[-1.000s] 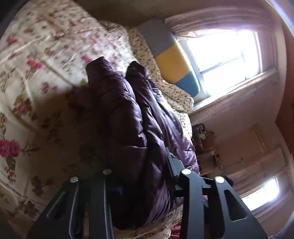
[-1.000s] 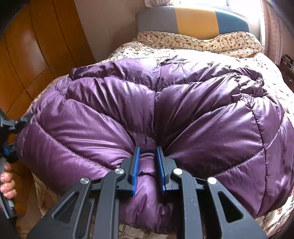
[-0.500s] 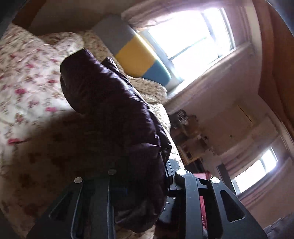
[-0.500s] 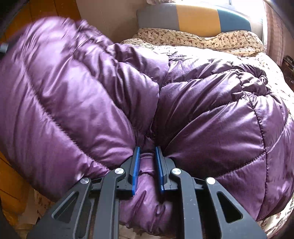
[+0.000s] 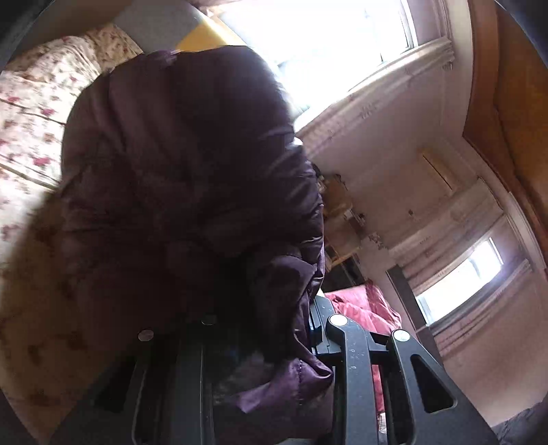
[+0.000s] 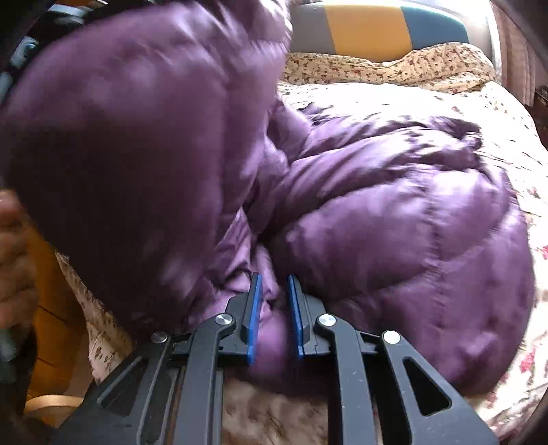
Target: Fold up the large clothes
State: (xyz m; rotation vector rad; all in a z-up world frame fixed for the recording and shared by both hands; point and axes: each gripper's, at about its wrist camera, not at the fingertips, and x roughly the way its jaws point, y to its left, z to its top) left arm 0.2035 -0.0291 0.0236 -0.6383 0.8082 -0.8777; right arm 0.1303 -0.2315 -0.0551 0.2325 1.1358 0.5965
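A puffy purple quilted jacket (image 6: 394,222) lies on a bed with a floral cover (image 6: 479,113). My right gripper (image 6: 274,284) is shut on a fold of the jacket's near edge, its blue pads pinching the fabric. The jacket's left part (image 6: 137,137) is lifted high and swung over toward the middle, blurred. In the left wrist view the jacket (image 5: 188,171) hangs dark in front of the camera, and my left gripper (image 5: 267,325) is shut on a bunched hem of it. A person's hand (image 6: 13,267) shows at the left edge.
A grey, yellow and blue headboard (image 6: 366,30) stands at the bed's far end. A bright window (image 5: 325,41), a cluttered shelf (image 5: 339,205), a red cloth (image 5: 363,308) and a wooden wardrobe (image 5: 513,102) lie beyond the bed.
My left gripper has risen and carried the jacket's left side up and over toward the middle. The right gripper has kept its pinch and shifted a little.
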